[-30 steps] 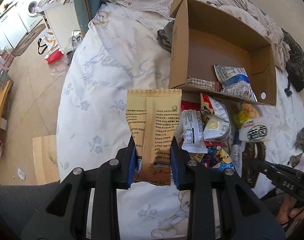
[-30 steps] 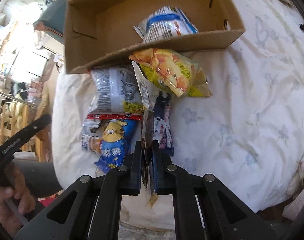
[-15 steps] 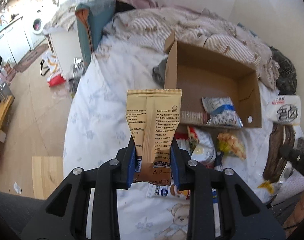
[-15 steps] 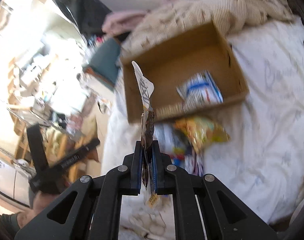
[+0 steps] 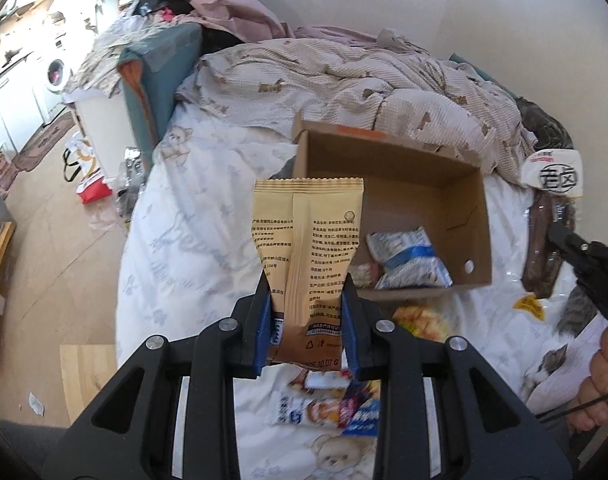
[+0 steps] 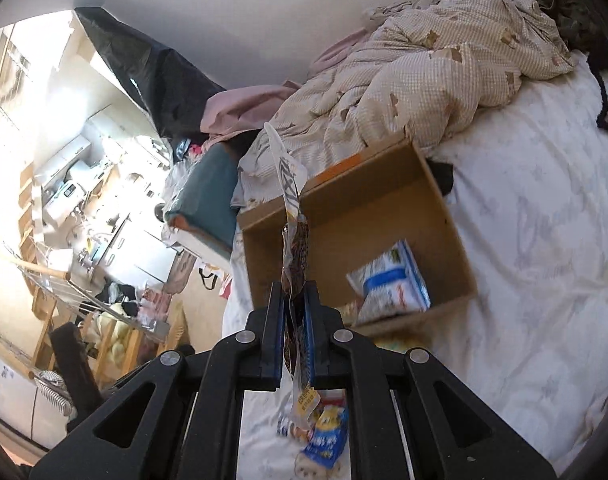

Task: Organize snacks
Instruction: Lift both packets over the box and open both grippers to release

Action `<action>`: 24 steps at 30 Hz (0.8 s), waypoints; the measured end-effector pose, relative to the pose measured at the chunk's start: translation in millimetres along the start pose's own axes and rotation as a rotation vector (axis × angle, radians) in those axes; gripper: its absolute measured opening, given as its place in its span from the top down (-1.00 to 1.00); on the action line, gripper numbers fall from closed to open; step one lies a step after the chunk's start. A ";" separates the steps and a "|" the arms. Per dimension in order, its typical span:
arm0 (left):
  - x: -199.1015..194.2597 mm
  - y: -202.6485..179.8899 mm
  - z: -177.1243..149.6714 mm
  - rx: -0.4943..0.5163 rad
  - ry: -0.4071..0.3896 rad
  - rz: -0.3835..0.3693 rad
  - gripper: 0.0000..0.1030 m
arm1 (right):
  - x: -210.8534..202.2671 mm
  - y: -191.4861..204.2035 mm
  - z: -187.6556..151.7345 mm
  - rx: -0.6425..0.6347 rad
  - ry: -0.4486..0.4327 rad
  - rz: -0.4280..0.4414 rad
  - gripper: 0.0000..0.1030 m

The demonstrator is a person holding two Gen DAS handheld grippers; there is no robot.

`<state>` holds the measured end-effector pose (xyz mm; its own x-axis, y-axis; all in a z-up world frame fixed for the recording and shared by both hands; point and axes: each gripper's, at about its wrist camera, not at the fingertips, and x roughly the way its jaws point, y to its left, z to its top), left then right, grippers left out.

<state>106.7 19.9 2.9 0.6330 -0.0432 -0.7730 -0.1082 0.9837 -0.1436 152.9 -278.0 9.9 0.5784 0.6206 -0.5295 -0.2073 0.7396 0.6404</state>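
My left gripper (image 5: 306,300) is shut on a tan snack packet (image 5: 310,240) and holds it upright above the bed, in front of the open cardboard box (image 5: 424,168). My right gripper (image 6: 295,306) is shut on a thin brown-and-white snack packet (image 6: 289,200), seen edge-on, also raised before the box (image 6: 444,216). That packet shows at the right of the left wrist view (image 5: 548,216). A blue-and-white packet (image 5: 408,260) lies inside the box. Loose snacks (image 5: 344,404) lie on the sheet below.
A rumpled checked duvet (image 5: 364,80) lies behind the box. A teal cushion (image 5: 155,80) stands at the bed's left edge. The wooden floor (image 5: 43,240) with bags lies to the left. A yellow snack bag (image 5: 420,320) sits by the box front.
Both grippers have risen and tilted up with their packets held. The box now looks smaller and farther off, and more of the room shows.
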 end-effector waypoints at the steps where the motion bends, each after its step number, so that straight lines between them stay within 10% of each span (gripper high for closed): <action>1: 3.8 -5.2 5.7 0.012 -0.002 0.000 0.50 | 3.6 -1.6 4.7 -0.005 0.001 -0.008 0.83; 24: 114.0 -54.2 51.5 0.142 0.073 -0.021 0.48 | 87.0 -51.3 23.8 -0.115 0.126 -0.414 0.82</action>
<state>224.2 -29.4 -45.5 0.5757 -0.0715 -0.8145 0.0175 0.9970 -0.0752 232.6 -268.2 -55.7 0.5321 0.2882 -0.7961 -0.0694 0.9520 0.2982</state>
